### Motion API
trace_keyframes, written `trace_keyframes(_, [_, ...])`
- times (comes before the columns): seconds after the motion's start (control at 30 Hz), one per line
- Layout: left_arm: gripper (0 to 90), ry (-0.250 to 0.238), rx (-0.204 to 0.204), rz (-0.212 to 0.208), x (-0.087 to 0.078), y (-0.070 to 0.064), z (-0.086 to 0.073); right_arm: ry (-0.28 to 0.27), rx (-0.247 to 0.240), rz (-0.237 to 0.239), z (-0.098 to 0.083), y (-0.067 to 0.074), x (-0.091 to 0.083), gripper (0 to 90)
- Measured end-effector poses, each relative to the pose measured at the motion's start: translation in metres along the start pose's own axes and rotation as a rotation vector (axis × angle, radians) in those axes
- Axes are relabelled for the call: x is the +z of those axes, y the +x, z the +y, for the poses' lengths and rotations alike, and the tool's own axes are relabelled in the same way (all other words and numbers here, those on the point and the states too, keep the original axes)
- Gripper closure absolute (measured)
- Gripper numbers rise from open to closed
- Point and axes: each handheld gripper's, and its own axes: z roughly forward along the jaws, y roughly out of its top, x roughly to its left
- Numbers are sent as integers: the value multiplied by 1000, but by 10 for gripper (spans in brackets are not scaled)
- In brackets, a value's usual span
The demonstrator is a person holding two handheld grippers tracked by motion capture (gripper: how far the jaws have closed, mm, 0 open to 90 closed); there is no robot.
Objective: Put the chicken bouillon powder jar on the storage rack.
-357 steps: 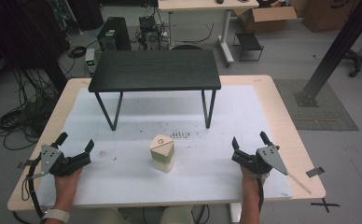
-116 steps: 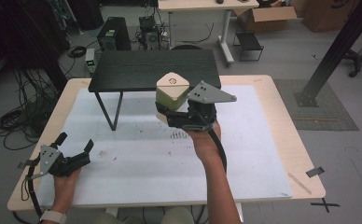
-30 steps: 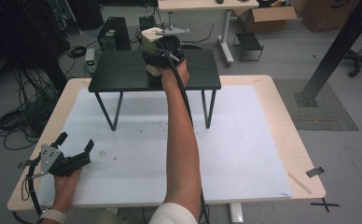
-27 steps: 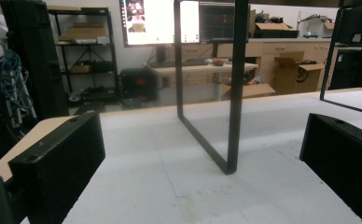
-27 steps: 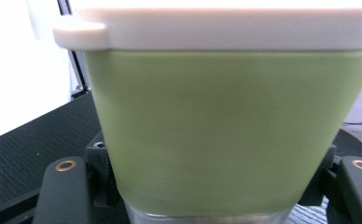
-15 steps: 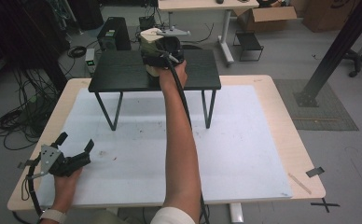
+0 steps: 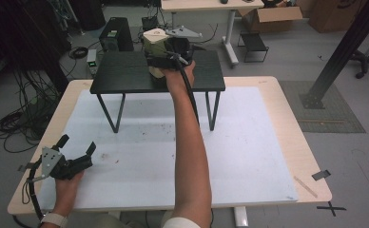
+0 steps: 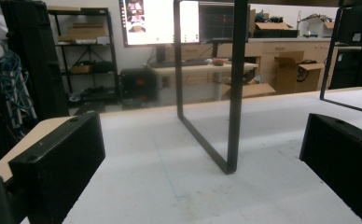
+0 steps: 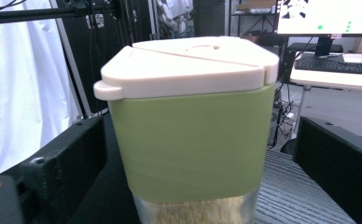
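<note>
Up top: right gripper (image 7: 166,59) spread around the green container (image 9: 188,135) on the black stand (image 7: 125,76) | left gripper (image 7: 73,154) spread, resting on white table (image 7: 249,156)

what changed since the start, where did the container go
The right tool took the green container off the white mat and carried it forward up onto the black raised shelf. Its jaws now stand apart on either side. The left tool stayed open on the mat.

Container (image 7: 157,51) on the small raised table (image 7: 125,76) at the bench's (image 7: 277,142) far middle, right gripper (image 7: 170,59) around it, left gripper (image 7: 73,154) resting at the near left corner, well apart
</note>
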Motion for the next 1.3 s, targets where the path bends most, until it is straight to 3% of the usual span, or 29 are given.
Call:
trace_keyframes(0.5, [4, 1, 3, 1, 0, 0, 0, -37, -13, 22, 8, 2, -31, 0])
trace_keyframes(0.6, [4, 1, 2, 1, 0, 0, 0, -66, -29, 36, 7, 1, -41, 0])
trace_keyframes(0.77, [3, 0, 2, 1, 0, 0, 0, -112, -17, 36, 0, -4, -63, 0])
trace_keyframes(1.3, [2, -4, -2, 2, 0, 0, 0, -147, -39, -19, -26, -12, -126, 0])
